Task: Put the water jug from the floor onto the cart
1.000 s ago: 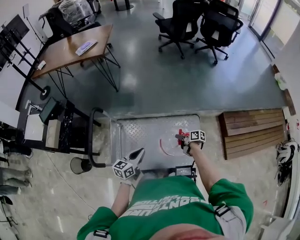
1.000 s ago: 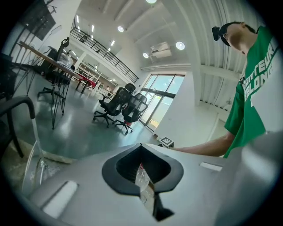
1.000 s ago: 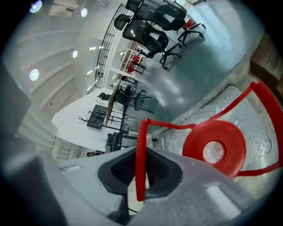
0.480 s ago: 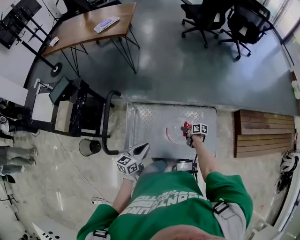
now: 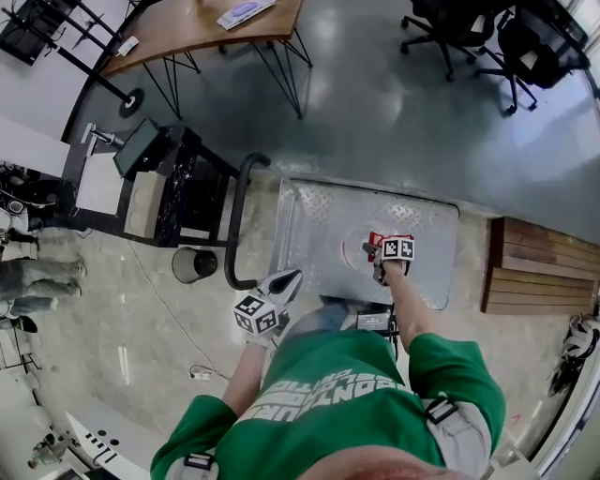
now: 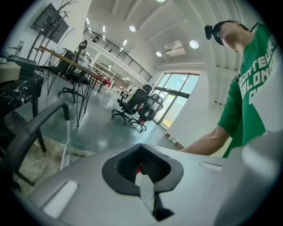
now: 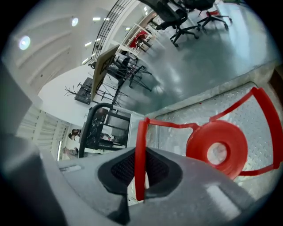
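The clear water jug (image 5: 354, 261) hangs over the metal cart deck (image 5: 319, 225), its body hard to make out against the plate. My right gripper (image 5: 377, 251) is shut on its thin red handle (image 7: 140, 152), which runs up between the pads. Past the jaws, the jug's red cap (image 7: 216, 149) faces me above the deck (image 7: 247, 103). In its own view my right gripper (image 7: 141, 178) nips the handle. My left gripper (image 5: 281, 286) hovers at the cart's near left corner, shut and empty (image 6: 143, 176).
The cart's black push handle (image 5: 236, 220) rises at its left end. A black bin (image 5: 194, 264) and a black equipment stand (image 5: 159, 183) sit left of it. Wooden boards (image 5: 548, 272) lie to the right. A table (image 5: 202, 23) and office chairs (image 5: 525, 37) stand farther off.
My right gripper has come down toward the cart deck with the jug. The left gripper has drifted forward beside the cart's corner. The whole view has shifted closer over the cart.
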The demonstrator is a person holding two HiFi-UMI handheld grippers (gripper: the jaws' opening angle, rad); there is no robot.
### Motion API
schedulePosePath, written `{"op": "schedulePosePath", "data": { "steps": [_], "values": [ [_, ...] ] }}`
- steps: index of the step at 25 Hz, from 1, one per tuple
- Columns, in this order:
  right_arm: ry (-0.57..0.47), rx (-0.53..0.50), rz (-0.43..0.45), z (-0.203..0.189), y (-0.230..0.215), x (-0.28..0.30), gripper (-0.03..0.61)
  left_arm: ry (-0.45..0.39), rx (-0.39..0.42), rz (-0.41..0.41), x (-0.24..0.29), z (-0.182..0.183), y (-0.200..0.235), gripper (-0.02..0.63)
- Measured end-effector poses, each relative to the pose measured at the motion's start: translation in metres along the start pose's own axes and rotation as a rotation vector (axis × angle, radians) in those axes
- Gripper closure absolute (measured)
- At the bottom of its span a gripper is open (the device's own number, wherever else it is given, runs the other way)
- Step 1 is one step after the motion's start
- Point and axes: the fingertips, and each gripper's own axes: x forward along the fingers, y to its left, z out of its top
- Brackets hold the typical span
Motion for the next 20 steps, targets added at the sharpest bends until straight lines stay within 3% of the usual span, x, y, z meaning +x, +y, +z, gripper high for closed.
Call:
{"op": "schedulePosePath", "data": {
  "steps": [6,11,17,20],
  "values": [
    [0.102,-0.081,-0.021,-0.022,0.025,0.046,0.569,-0.004,-0.018,0.028,-0.012,-0.004,0.007,0.603],
    [0.213,-0.174,-0.188,-0.046,0.018,0.070,0.566,-0.014,-0.027,0.049,-0.024,-0.006,0.007,0.603],
    [0.205,-0.219,-0.312,-0.046,0.007,0.076,0.563,-0.037,-0.031,0.088,-0.042,-0.011,0.009,0.603],
    [0.220,-0.218,-0.340,-0.042,0.007,0.075,0.507,-0.050,-0.033,0.099,-0.049,-0.012,0.011,0.604]
  ]
}}
